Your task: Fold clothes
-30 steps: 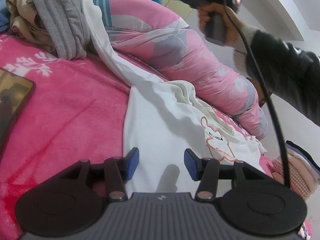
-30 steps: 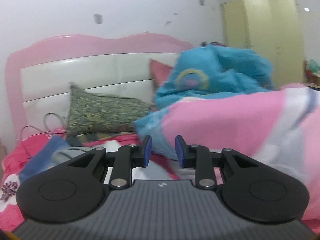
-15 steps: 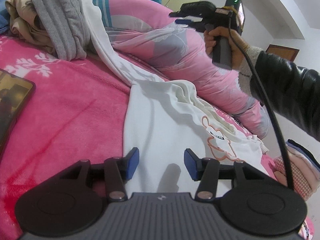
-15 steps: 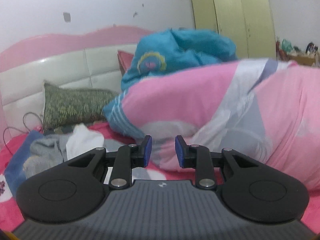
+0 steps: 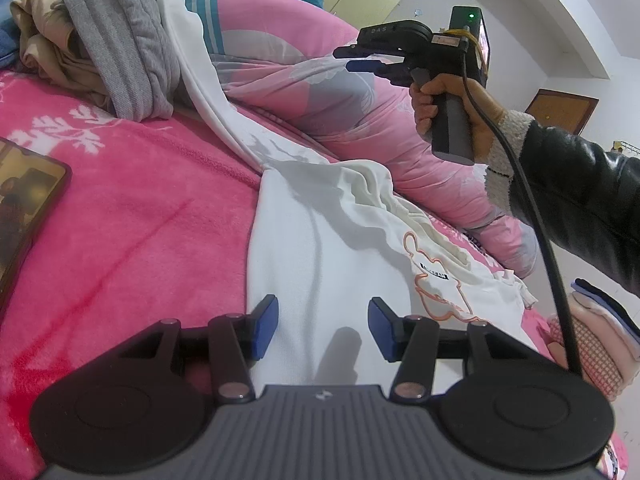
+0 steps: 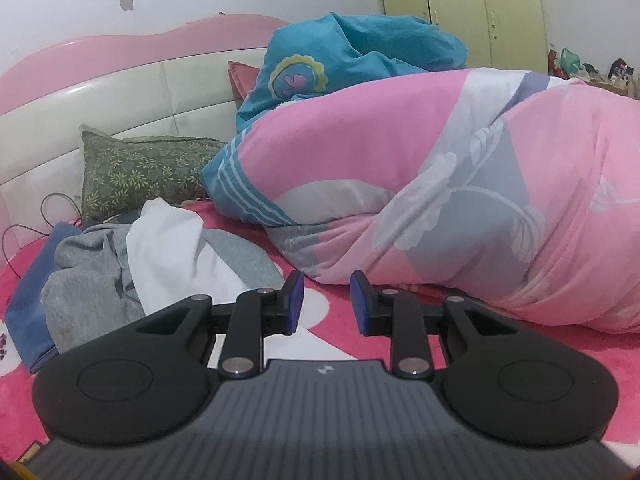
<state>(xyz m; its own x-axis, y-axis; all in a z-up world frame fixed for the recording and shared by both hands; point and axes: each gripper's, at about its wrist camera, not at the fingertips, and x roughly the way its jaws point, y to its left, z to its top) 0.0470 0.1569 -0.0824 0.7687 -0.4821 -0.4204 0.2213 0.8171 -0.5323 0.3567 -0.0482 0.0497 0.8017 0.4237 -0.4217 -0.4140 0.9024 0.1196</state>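
A white sweatshirt (image 5: 320,248) with an orange outline print lies spread on the pink blanket, one sleeve trailing up to the clothes pile. My left gripper (image 5: 323,328) hovers open just above its near hem, nothing between the blue pads. The right gripper (image 5: 360,60) shows in the left wrist view, held in a hand above the pink quilt. In its own view the right gripper (image 6: 326,300) is open and empty, low over the blanket, facing the quilt (image 6: 460,200). The white sleeve (image 6: 168,248) rests on grey clothes (image 6: 84,288).
A pile of grey and beige clothes (image 5: 100,52) sits at the far left. A phone (image 5: 20,208) lies on the blanket (image 5: 140,220) at the left edge. Folded garments (image 5: 600,332) are stacked at the right. A green pillow (image 6: 136,176) leans on the headboard (image 6: 120,88).
The right gripper has dropped lower and swung right, from facing the headboard to close over the blanket by the quilt. The left gripper has stayed still over the sweatshirt.
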